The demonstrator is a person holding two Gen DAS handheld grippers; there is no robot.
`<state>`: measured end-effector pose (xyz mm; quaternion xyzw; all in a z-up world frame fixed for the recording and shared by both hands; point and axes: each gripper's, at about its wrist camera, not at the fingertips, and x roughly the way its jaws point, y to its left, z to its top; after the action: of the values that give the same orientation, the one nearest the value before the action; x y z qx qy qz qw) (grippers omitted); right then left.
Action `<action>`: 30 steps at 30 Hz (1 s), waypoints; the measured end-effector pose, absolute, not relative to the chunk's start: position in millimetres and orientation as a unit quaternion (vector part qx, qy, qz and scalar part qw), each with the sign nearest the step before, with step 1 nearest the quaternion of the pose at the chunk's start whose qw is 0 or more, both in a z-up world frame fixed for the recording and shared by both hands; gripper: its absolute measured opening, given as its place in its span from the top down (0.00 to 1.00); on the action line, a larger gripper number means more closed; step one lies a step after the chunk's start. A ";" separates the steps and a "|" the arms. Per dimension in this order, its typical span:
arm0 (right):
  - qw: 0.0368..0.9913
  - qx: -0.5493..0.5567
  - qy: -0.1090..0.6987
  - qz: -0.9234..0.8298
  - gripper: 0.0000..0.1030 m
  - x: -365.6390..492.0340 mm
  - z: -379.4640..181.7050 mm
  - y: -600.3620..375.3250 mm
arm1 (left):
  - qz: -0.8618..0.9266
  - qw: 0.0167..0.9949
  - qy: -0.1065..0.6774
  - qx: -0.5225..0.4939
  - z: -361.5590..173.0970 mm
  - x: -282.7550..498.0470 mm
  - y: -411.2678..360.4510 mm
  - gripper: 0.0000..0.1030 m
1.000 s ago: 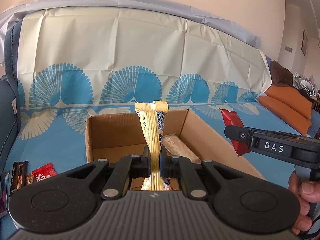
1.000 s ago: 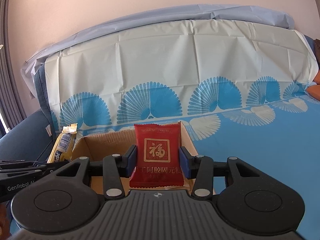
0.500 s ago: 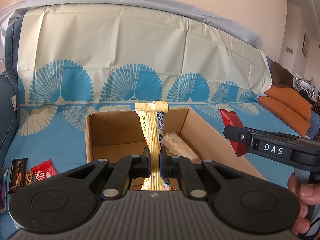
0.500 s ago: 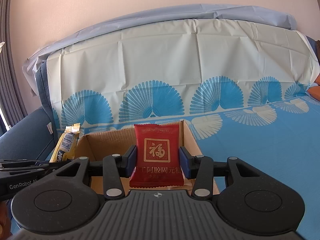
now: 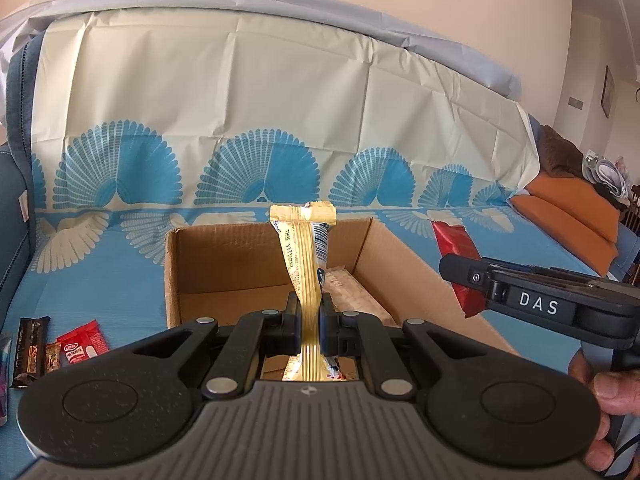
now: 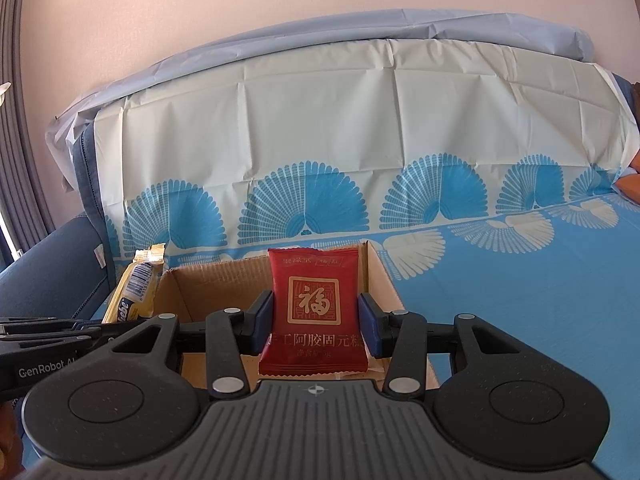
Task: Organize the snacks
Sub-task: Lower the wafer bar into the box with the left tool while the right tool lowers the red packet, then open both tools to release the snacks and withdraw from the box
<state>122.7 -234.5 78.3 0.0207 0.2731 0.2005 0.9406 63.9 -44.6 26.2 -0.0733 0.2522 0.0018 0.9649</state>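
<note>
Hovering over the cardboard box (image 5: 256, 264), both grippers are carrying snacks, apparently ready to drop them in. The left gripper (image 5: 309, 322) is pinching a yellow wrapper (image 5: 306, 264) upright, while the right gripper (image 6: 316, 322) is clamping a red packet (image 6: 314, 308) by its sides. Inside, 1 pale wrapped snack (image 5: 348, 286) is lying against the right wall.

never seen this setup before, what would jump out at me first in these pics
First, the two snacks held up over the open cardboard box: the left claw is shut on a yellow wrapper, and the right claw is shut on a red packet with a gold Chinese character. Next comes the cloth with big blue fans draped behind, and a few loose snack bars lying left of the box.
</note>
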 end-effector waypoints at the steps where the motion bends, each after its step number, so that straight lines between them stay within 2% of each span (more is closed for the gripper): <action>1: 0.941 0.021 0.273 0.200 0.55 123.0 78.1 -234.2 | 0.002 0.965 0.251 -0.074 26.5 63.4 -44.6 0.92; 9: 0.939 0.019 0.275 0.205 0.54 122.6 78.1 -232.3 | -0.010 0.965 0.250 -0.083 28.1 62.8 -42.6 0.92; 10: 0.939 0.018 0.276 0.206 0.53 122.6 77.9 -231.7 | -0.018 0.964 0.252 -0.087 28.4 62.8 -42.7 0.91; 11: 0.939 0.017 0.277 0.204 0.52 122.6 77.5 -230.8 | -0.018 0.964 0.250 -0.088 28.9 61.9 -43.3 0.85; 13: 0.940 0.012 0.277 0.201 0.44 123.9 77.8 -229.2 | -0.014 0.967 0.239 -0.084 31.6 59.1 -44.8 0.77; 14: 0.941 0.012 0.276 0.198 0.38 124.1 78.3 -228.9 | -0.015 0.968 0.235 -0.085 33.0 58.4 -44.5 0.77; 16: 0.941 0.013 0.275 0.195 0.34 123.8 78.3 -228.9 | -0.015 0.968 0.233 -0.090 34.0 58.5 -43.2 0.77; 30: 0.939 0.010 0.279 0.202 0.33 119.3 77.1 -213.0 | 0.026 0.966 0.231 -0.116 38.7 48.8 -8.5 0.75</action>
<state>119.3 -213.0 77.1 0.0100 0.2786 0.2021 0.9388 48.8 -8.5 38.7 -0.1158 0.2307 0.0261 0.9658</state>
